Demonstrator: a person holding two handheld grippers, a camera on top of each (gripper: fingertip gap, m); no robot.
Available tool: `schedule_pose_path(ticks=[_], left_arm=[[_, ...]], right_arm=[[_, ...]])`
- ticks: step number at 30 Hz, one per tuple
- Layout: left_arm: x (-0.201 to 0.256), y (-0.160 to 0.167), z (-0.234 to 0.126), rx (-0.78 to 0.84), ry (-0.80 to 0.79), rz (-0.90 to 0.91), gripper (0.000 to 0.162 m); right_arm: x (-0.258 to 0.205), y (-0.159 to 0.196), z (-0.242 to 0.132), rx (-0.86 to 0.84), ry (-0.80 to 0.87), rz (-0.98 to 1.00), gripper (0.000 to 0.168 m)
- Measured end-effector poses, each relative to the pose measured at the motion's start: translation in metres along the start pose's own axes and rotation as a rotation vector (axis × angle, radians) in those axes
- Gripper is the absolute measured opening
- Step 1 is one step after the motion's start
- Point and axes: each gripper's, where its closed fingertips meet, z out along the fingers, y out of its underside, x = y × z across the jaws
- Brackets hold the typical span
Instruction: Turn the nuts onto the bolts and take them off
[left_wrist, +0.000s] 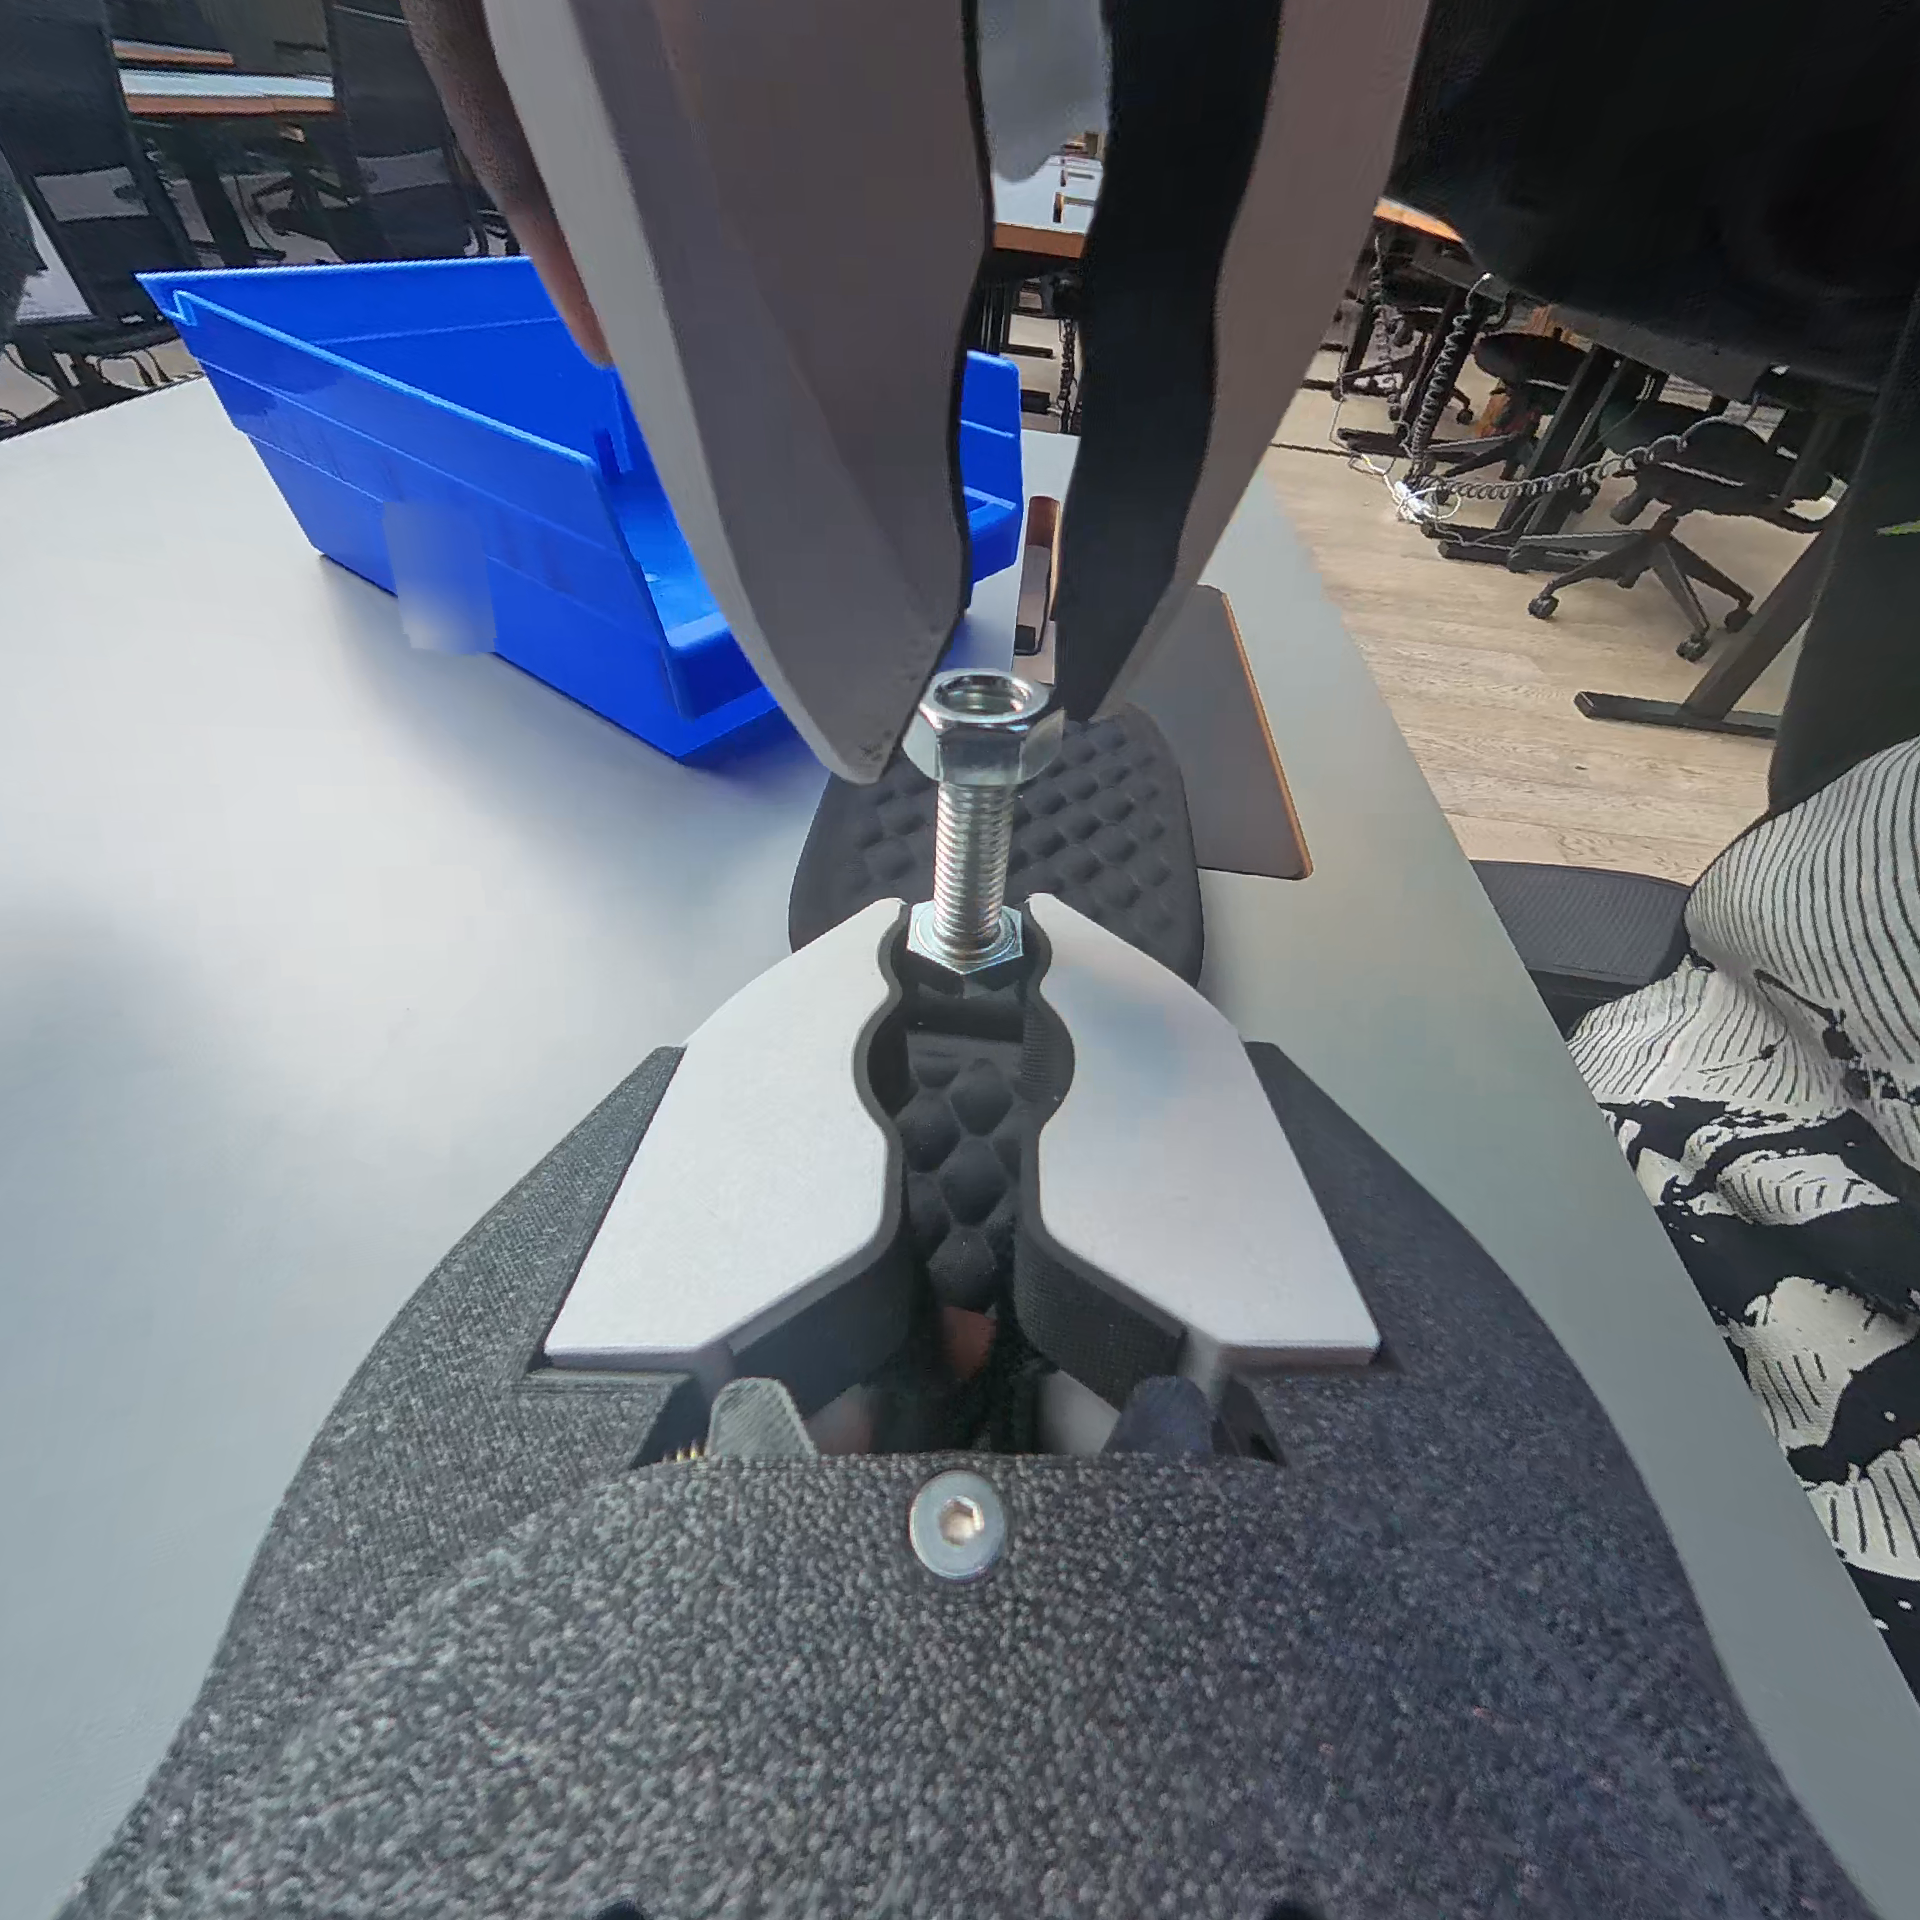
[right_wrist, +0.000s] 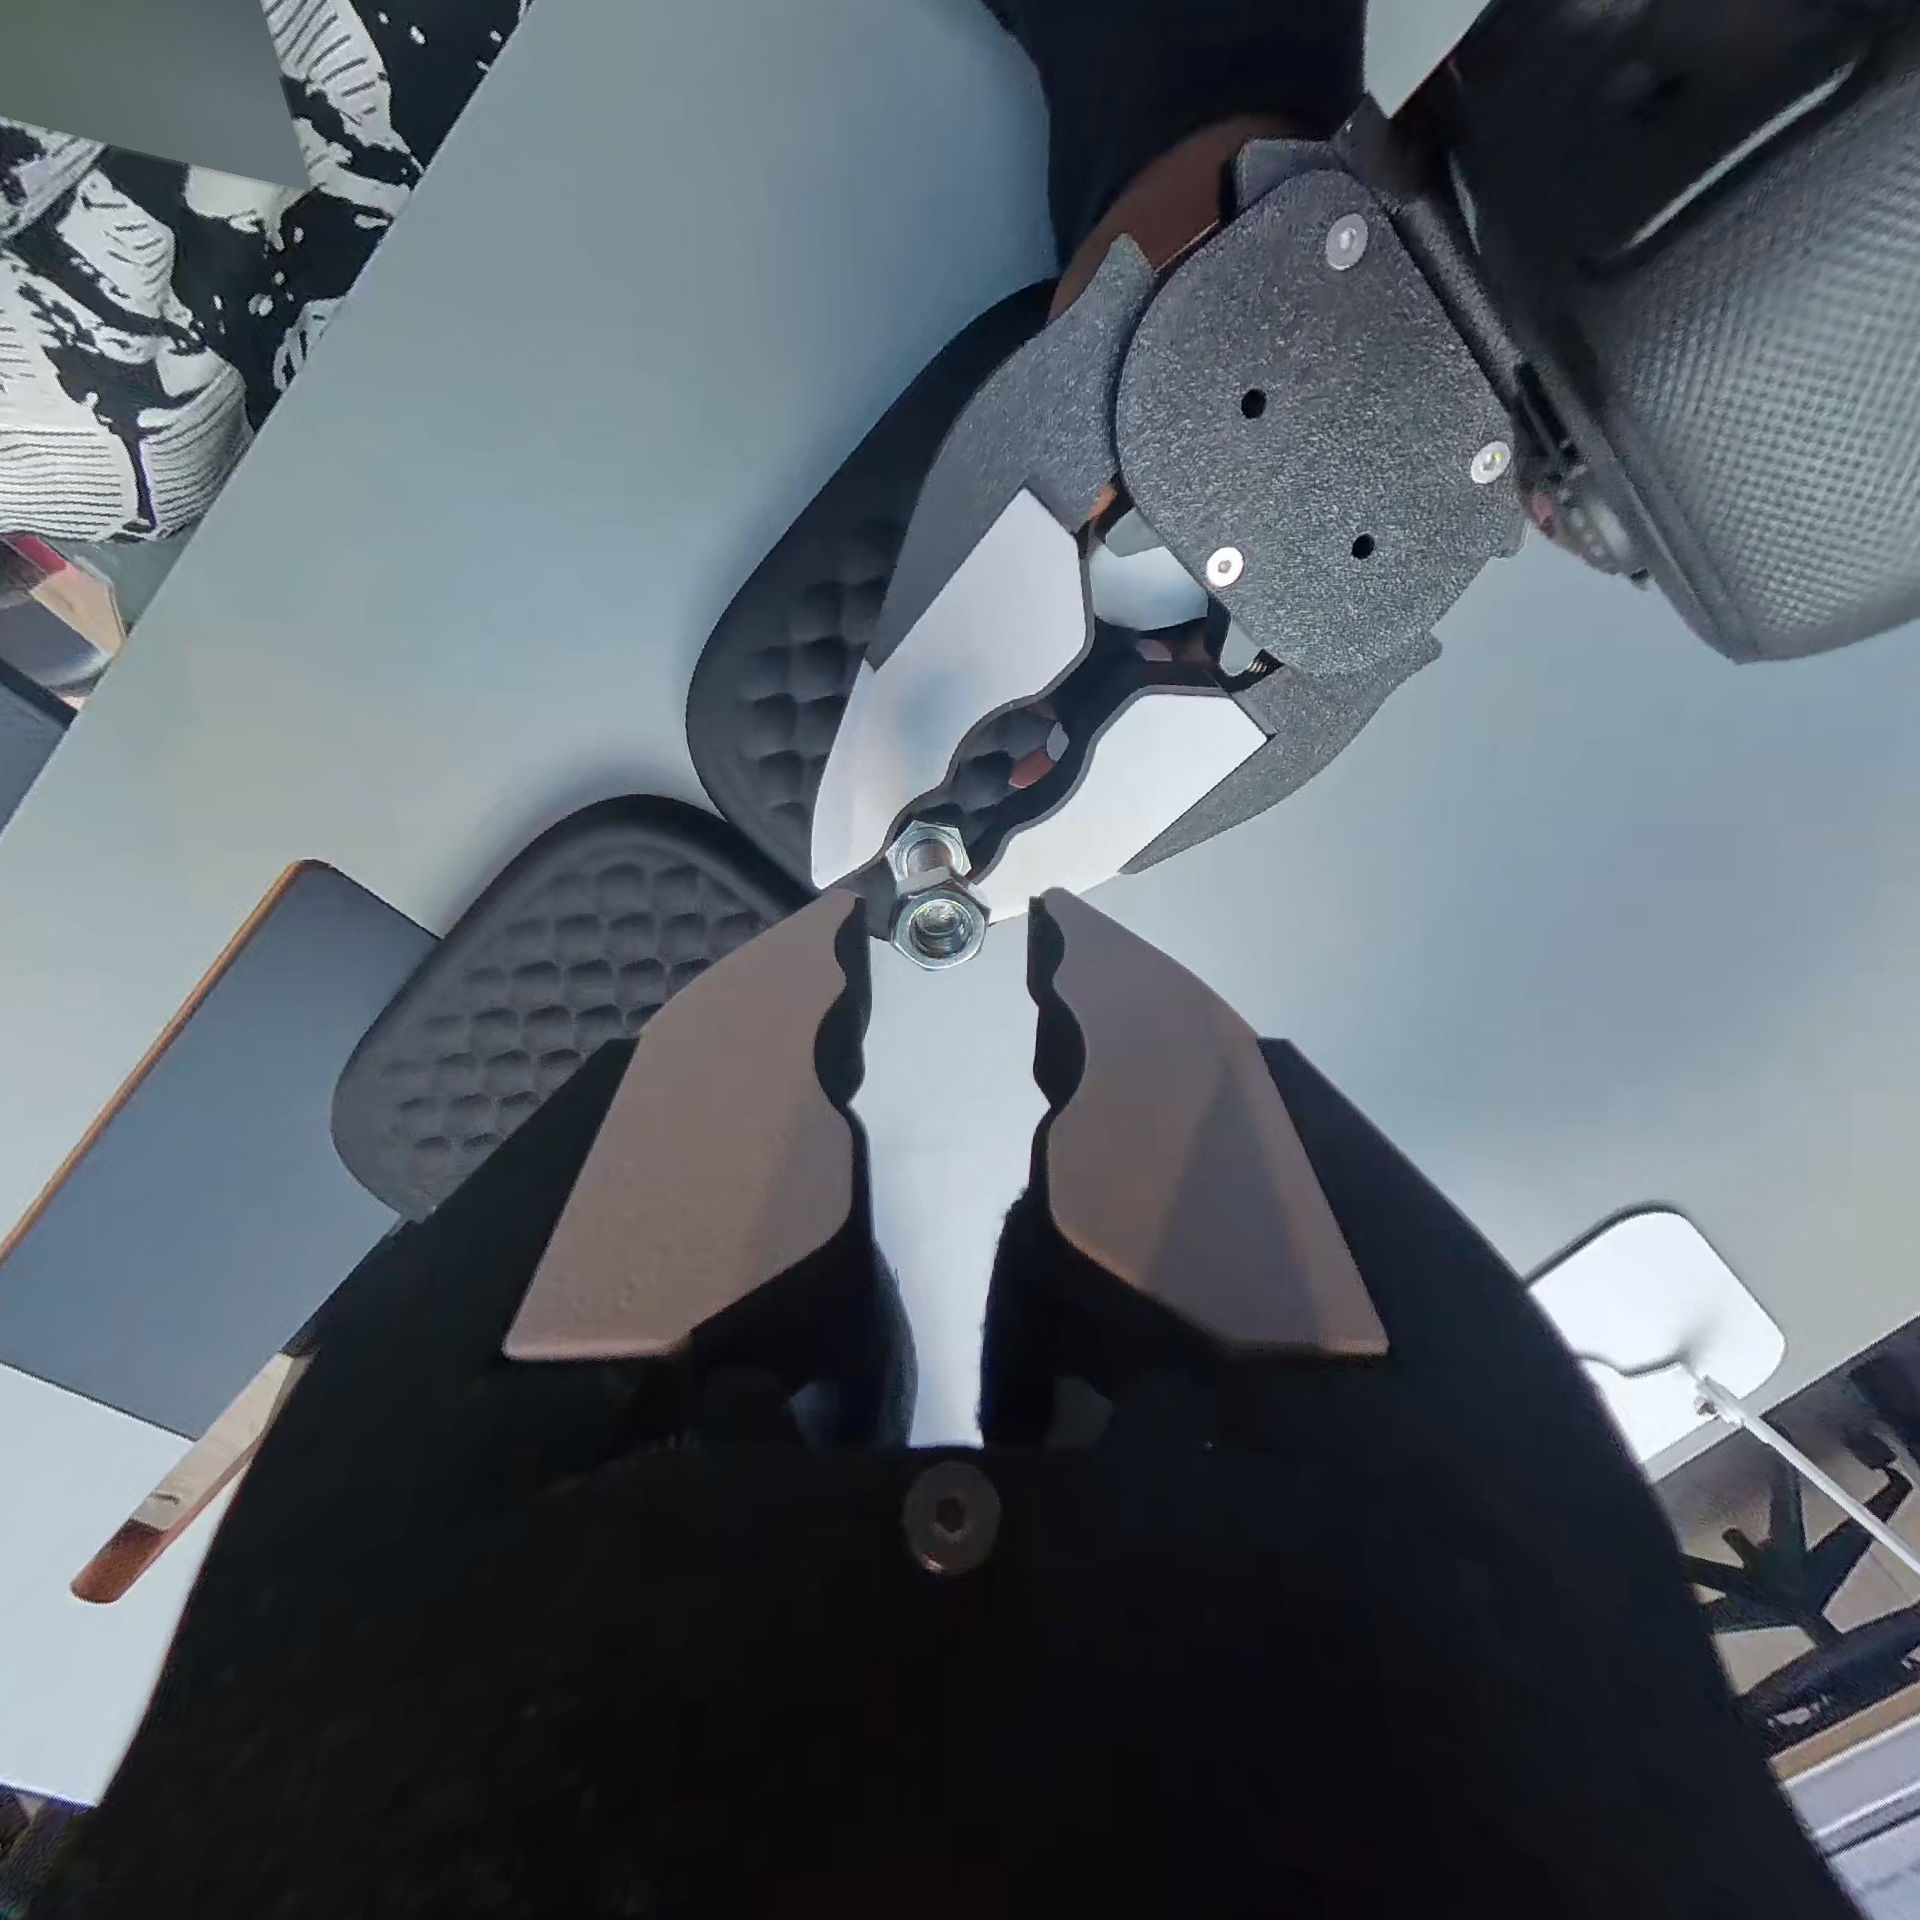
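I am holding the bolt (left_wrist: 968, 871) upright at the centre of the left wrist view, my left gripper (left_wrist: 966, 961) closed on its lower end by a hex piece, whether the head or a second nut I cannot tell. The threaded shank is pointing away from that gripper, up the frame, and the nut (left_wrist: 982, 727) is sitting at its far tip. My right gripper (left_wrist: 982, 696) is coming in from the top of the frame, nose to nose with the left, so the bolt's long axis is running straight between the two. In the right wrist view the nut (right_wrist: 940, 928) is lying just beyond the fingertips, slightly left of the gap's centre line, and the right gripper (right_wrist: 948, 914) is standing open with its fingers apart and not touching the nut. A blue bin (left_wrist: 499, 468) is resting on the grey table (left_wrist: 312, 935) at the upper left, behind the grippers.
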Motion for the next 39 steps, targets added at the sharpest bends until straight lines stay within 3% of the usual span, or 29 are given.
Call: schedule_pose_path(ticks=[3, 6, 14, 15, 17, 25, 28, 30, 36, 39], left_arm=[[-0.001, -0.001, 0.000, 0.004, -0.003, -0.004, 0.017], [-0.002, -0.001, -0.001, 0.009, -0.012, -0.002, 0.017], [-0.004, 0.000, 0.000, 0.000, -0.033, 0.004, 0.017], [-0.003, 0.000, 0.000, -0.001, -0.029, 0.010, 0.017], [-0.002, -0.001, -0.001, 0.004, -0.028, 0.013, 0.017], [0.000, -0.001, -0.001, 0.006, -0.005, 0.012, 0.017], [0.001, -0.001, -0.001, 0.006, -0.001, 0.014, 0.017], [0.001, -0.001, -0.001, 0.008, 0.000, 0.014, 0.017], [-0.001, -0.002, -0.001, 0.011, -0.018, 0.016, 0.017], [-0.001, -0.002, -0.001, 0.011, -0.026, 0.018, 0.017]], right_arm=[[0.001, -0.001, 0.002, 0.013, 0.001, -0.007, 0.018], [0.000, 0.001, 0.002, 0.001, 0.024, 0.088, 0.017], [-0.001, 0.005, 0.002, -0.062, 0.109, 0.684, 0.017], [-0.001, 0.004, 0.002, -0.059, 0.116, 0.687, 0.018], [-0.004, -0.001, 0.001, -0.055, 0.097, 0.611, 0.049], [-0.005, -0.004, -0.007, 0.005, 0.038, 0.019, 0.041], [-0.003, -0.006, -0.003, 0.043, 0.009, 0.003, 0.032], [-0.001, -0.004, -0.001, 0.046, 0.018, -0.018, 0.018], [-0.001, -0.002, 0.000, 0.032, 0.061, 0.122, 0.017], [0.000, -0.001, 0.000, 0.000, 0.095, 0.287, 0.017]])
